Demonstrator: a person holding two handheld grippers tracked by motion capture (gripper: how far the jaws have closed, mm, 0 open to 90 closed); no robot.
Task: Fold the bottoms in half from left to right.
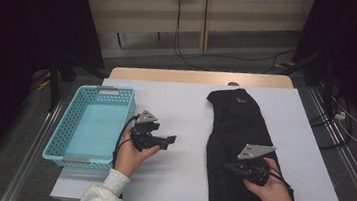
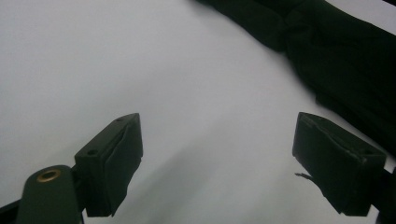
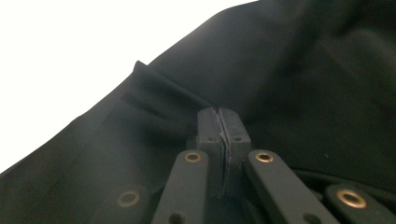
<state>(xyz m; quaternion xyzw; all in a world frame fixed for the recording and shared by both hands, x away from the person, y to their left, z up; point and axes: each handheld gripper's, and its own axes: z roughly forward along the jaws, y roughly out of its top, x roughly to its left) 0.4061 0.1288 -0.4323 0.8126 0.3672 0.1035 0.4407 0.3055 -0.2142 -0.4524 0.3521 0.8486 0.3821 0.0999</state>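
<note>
Near front edge of table [image 1: 178,181], my right gripper [image 1: 234,167] pinches black garment [image 1: 236,126]; left gripper [image 1: 171,141] spread over bare middle beside basket [image 1: 65,134].

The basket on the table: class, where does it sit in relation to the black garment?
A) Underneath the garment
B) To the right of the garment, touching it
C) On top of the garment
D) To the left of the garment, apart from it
D: in the high view the blue basket stands at the table's left edge, with bare tabletop between it and the black garment lying on the right.
</note>
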